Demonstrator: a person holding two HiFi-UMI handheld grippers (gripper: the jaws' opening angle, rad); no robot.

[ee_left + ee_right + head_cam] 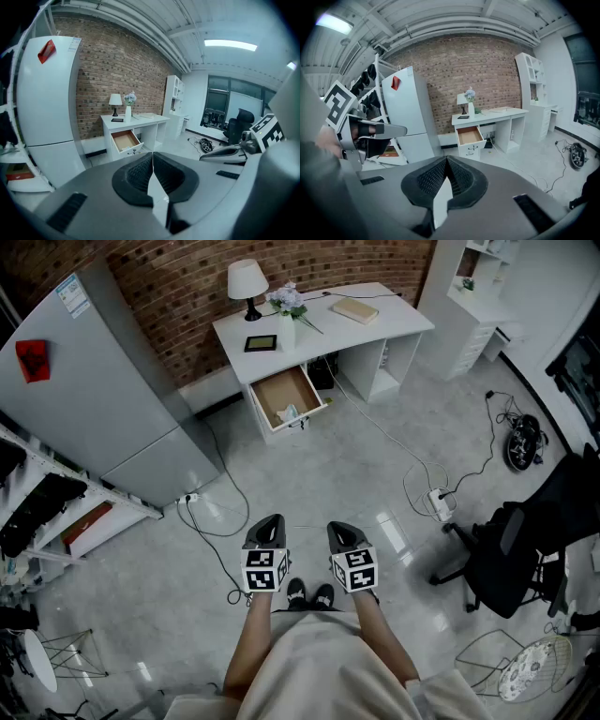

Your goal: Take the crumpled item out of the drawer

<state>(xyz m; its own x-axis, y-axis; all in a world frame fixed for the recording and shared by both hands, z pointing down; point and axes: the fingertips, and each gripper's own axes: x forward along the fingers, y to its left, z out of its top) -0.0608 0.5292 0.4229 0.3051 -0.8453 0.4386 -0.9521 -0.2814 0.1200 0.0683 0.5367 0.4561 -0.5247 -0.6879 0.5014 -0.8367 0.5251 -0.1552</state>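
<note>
A small, pale crumpled item (288, 413) lies in the near right corner of the open drawer (275, 390) under the far table (323, 324). Open floor (319, 474) separates it from the left hand-held gripper (269, 524) and the right hand-held gripper (339, 529), each pressed together on nothing.

The crumpled item (288, 413) in the drawer (278, 390) is too small to identify.

Worktop: white desk (319, 322) against the brick wall.
On the worktop: white-shaded lamp on a dark base (247, 282) at back left; white vase of pale flowers (287, 324) beside it; dark flat frame (261, 343) at front left; tan flat book (354, 309) towards the right.
Drawer: wooden-bottomed open drawer (279, 390) below the worktop, pale crumpled item (288, 414) near its front.
Floor: glossy grey floor (347, 479); white power strip (439, 503) with white cable (394, 442); black office chair (502, 554) at right.
</note>
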